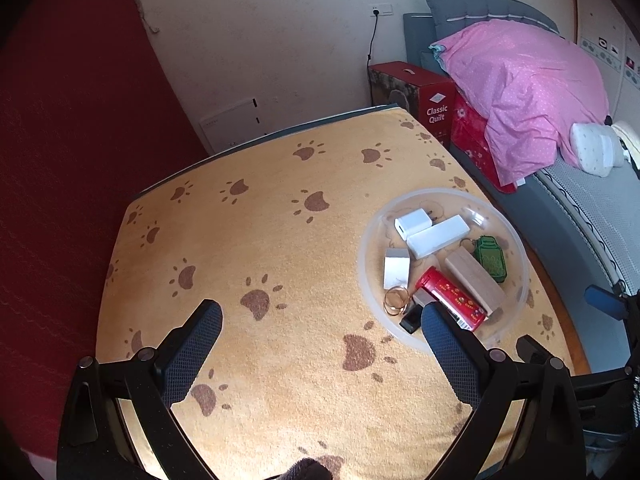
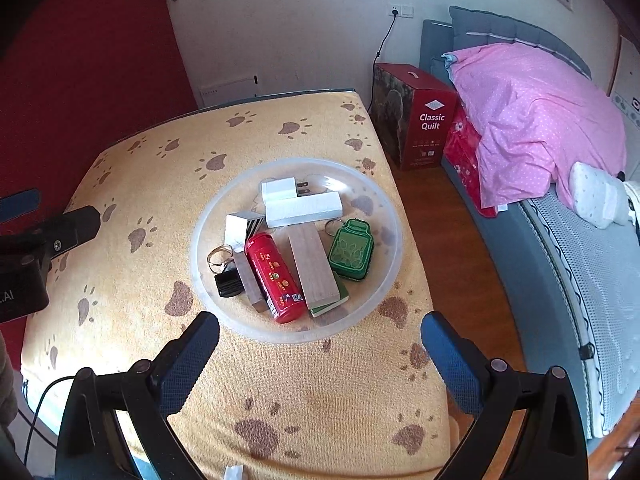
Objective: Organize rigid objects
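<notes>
A clear plastic bowl (image 2: pixel 208 216) (image 1: pixel 370 240) sits on the yellow paw-print cloth (image 1: pixel 280 240). It holds a red tube (image 2: pixel 274 276) (image 1: pixel 452 298), a wooden block (image 2: pixel 312 264) (image 1: pixel 474 278), a green jar-shaped keychain (image 2: pixel 352 250) (image 1: pixel 490 258), white chargers (image 2: pixel 302 208) (image 1: pixel 436 236), gold rings (image 2: pixel 219 258) (image 1: pixel 395 300) and a small black item (image 2: pixel 229 280). My right gripper (image 2: pixel 320 332) is open just in front of the bowl, empty. My left gripper (image 1: pixel 322 320) is open over bare cloth, left of the bowl, its right finger (image 1: pixel 448 352) overlapping the bowl's near rim.
A red "Classic Quilt" box (image 2: pixel 416 120) stands on the wooden floor beside the table's far right corner. A bed (image 2: pixel 580 248) with pink bedding (image 2: pixel 536 120) runs along the right. A red wall (image 1: pixel 60 160) borders the left. The left gripper's body (image 2: pixel 36 252) shows at the left edge.
</notes>
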`<action>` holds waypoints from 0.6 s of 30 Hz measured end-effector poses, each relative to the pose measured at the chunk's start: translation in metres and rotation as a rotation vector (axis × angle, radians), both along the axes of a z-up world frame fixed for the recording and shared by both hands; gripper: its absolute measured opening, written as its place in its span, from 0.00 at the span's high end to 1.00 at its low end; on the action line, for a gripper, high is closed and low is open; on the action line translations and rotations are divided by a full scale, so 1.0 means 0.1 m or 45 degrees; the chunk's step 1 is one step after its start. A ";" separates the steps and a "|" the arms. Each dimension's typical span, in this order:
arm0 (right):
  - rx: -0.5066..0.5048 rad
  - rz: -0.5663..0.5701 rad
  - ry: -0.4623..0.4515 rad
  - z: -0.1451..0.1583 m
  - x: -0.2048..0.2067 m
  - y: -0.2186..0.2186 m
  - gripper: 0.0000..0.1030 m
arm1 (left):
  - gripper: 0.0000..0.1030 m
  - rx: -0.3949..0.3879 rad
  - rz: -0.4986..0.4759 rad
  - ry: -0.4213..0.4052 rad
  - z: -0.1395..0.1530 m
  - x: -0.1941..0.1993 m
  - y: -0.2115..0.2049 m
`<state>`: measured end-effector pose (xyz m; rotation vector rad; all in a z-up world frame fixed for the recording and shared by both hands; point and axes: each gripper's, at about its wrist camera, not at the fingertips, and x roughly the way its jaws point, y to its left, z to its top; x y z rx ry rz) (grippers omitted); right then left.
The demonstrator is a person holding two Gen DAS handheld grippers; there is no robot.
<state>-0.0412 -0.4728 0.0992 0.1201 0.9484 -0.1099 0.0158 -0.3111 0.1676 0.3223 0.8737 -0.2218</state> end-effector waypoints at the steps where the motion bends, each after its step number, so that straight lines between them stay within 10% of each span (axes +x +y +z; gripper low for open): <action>1: 0.000 -0.005 -0.001 0.00 0.00 -0.01 0.00 | 0.03 -0.001 -0.010 0.003 0.00 -0.01 -0.01; 18: 0.004 -0.045 0.001 -0.01 -0.01 -0.09 0.00 | 0.03 0.013 -0.070 0.046 -0.03 -0.04 -0.15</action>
